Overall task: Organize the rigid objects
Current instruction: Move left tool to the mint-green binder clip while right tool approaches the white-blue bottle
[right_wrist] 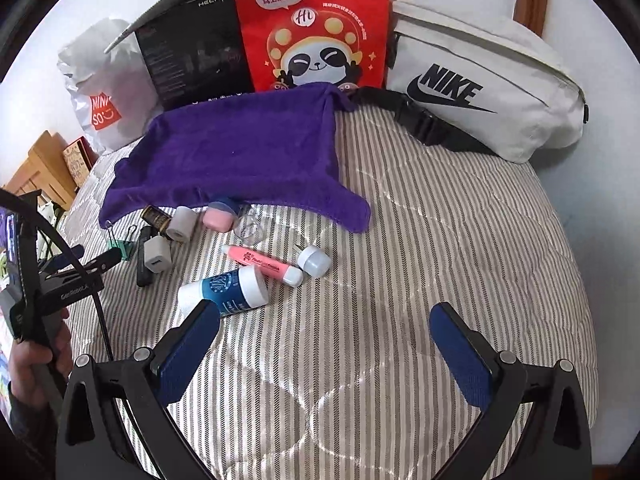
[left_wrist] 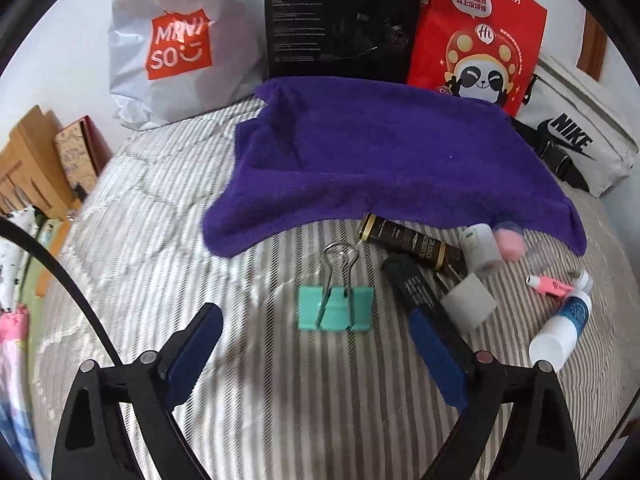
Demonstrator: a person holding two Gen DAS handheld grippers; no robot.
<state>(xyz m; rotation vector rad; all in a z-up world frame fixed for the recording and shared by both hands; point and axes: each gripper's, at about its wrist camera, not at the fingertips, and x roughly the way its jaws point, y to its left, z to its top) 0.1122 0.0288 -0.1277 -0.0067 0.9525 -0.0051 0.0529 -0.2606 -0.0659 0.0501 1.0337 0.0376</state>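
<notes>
A teal binder clip (left_wrist: 335,312) lies on the striped bedspread (left_wrist: 180,240), just ahead of my left gripper (left_wrist: 314,314), which stands open with nothing pressed between its pads. Right of the clip lie a black stick (left_wrist: 412,284), a dark gold-banded tube (left_wrist: 408,242), a white charger cube (left_wrist: 468,300) and a white roll (left_wrist: 482,250). My right gripper (right_wrist: 324,312) is open over bare bedspread, and its left fingertip is next to a blue-and-white bottle (right_wrist: 228,290). Beyond the bottle lie a pink tube (right_wrist: 260,262), a round white cap (right_wrist: 314,261) and a pink case (right_wrist: 218,218). In the right wrist view the left gripper (right_wrist: 100,252) shows at the far left.
A purple towel (left_wrist: 392,160) is spread behind the objects. Along the wall stand a Miniso bag (left_wrist: 176,44), a black box (left_wrist: 340,20), a red panda bag (left_wrist: 476,32) and a white Nike waist bag (right_wrist: 480,84). Wooden furniture (left_wrist: 24,160) borders the bed at left. A hand (right_wrist: 36,360) holds the left gripper.
</notes>
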